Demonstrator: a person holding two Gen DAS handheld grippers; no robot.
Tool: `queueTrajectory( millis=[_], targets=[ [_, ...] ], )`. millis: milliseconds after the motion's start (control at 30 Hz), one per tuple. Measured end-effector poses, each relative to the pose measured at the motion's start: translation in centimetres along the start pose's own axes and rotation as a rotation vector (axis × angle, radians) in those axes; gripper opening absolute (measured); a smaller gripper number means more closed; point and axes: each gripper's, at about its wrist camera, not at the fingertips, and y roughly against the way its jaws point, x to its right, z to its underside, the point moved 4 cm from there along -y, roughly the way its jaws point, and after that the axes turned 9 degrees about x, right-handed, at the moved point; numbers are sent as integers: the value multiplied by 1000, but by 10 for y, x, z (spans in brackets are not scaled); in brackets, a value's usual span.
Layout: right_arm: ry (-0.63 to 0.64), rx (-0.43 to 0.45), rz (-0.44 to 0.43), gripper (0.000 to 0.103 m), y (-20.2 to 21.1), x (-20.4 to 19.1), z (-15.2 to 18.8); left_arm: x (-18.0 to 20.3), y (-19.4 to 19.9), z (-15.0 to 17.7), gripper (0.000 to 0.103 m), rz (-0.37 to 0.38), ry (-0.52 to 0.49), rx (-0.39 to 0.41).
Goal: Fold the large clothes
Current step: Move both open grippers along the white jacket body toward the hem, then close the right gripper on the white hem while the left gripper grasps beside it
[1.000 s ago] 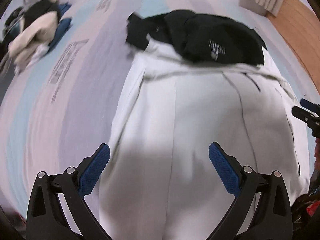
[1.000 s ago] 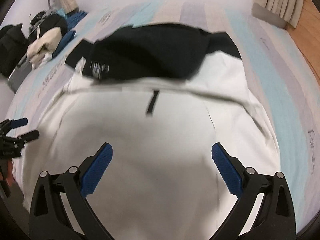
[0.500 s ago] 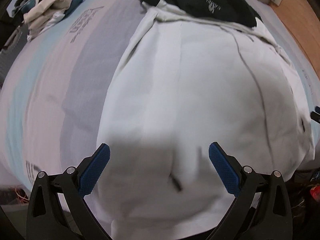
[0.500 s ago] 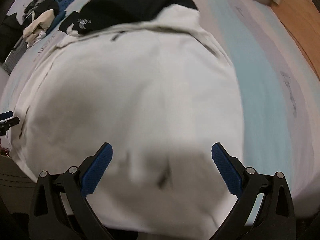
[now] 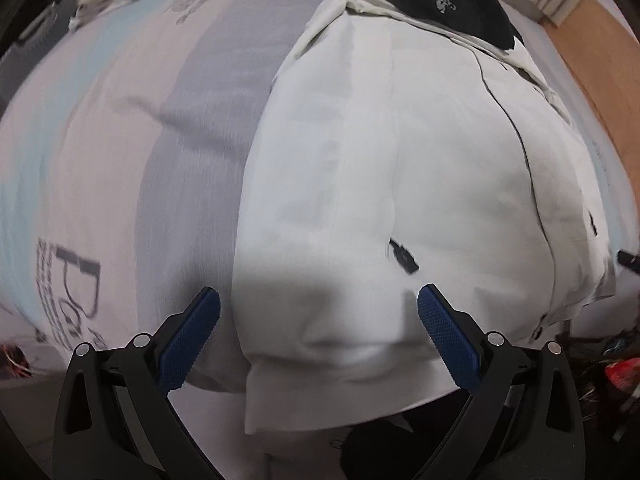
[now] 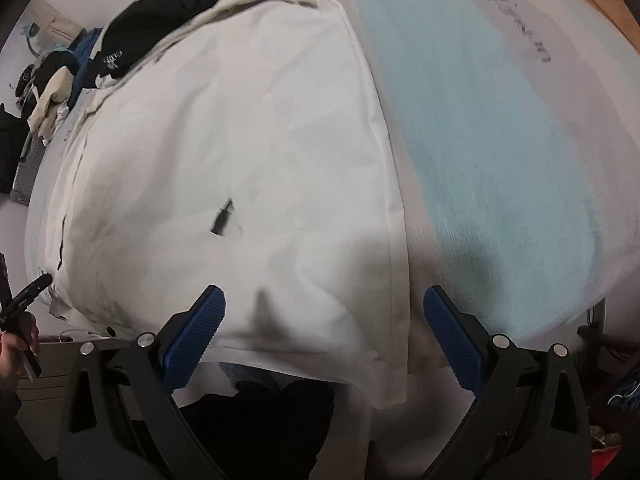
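Hanging over the near edge of the striped bedsheet (image 5: 120,128), the white jacket (image 5: 400,168) sprawls flat, its hem spilling off the bed right under both tools. The left gripper (image 5: 319,334) hovers spread wide above the jacket's hem corner, gripping nothing. The right gripper (image 6: 324,336) is just as wide, straddling the jacket's opposite side seam, empty too. A black hood (image 5: 436,4) sits at the jacket's far end.
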Motion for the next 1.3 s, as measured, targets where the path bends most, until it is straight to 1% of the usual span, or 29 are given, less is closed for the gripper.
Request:
queueTrajectory(
  millis=[67, 100, 200, 333, 400, 467, 567, 633, 667, 733, 767, 800, 833, 900, 933, 1000, 1033, 1167, 1233, 1300],
  targets=[
    [14, -18, 5, 95, -6, -1, 3, 0, -5, 6, 97, 8, 2, -30],
    [23, -24, 8, 95, -9, -2, 5, 1, -7, 8, 97, 10, -4, -33],
    [29, -42, 8, 95, -18, -2, 9, 3, -10, 12, 97, 14, -20, -38],
    [57, -79, 50, 95, -30, -2, 21, 1, -15, 12, 97, 6, -1, -49],
    [70, -80, 50, 95, -32, -7, 24, -2, -15, 11, 97, 2, 16, -46],
    [84, -83, 56, 92, -32, -11, 25, -7, -13, 10, 97, -12, 18, -41],
    [73, -86, 66, 82, -32, -11, 24, -13, -10, 8, 97, -17, 34, -38],
    [52, -86, 69, 71, -30, -8, 22, -13, -10, 9, 97, -12, 41, -45],
    [44, -86, 70, 67, -29, -7, 21, -12, -10, 9, 97, -2, 45, -50],
    [40, -83, 74, 51, -26, -11, 19, -10, -8, 10, 97, 24, 46, -49],
    [43, -82, 78, 46, -24, -11, 18, -6, -6, 10, 97, 36, 39, -47],
    [49, -81, 83, 37, -22, -11, 18, -3, -6, 10, 97, 44, 37, -49],
    [52, -82, 81, 33, -22, -11, 18, -1, -7, 12, 97, 47, 33, -55],
    [63, -86, 81, 33, -22, -12, 17, -1, -11, 16, 97, 11, 18, -75],
    [70, -91, 80, 35, -23, -13, 17, -2, -12, 17, 97, -15, 19, -81],
    [75, -100, 77, 36, -27, -13, 17, -7, -12, 18, 97, -8, 72, -77],
    [72, -106, 74, 37, -29, -11, 16, -7, -11, 18, 97, -3, 81, -79],
    [66, -123, 78, 42, -35, -10, 17, 2, -8, 22, 94, 15, 69, -98],
    [64, -128, 79, 45, -39, -8, 14, 8, -4, 23, 89, 8, 50, -92],
    [67, -132, 81, 47, -42, -14, 13, 12, -2, 27, 74, 30, 54, -99]
  ],
)
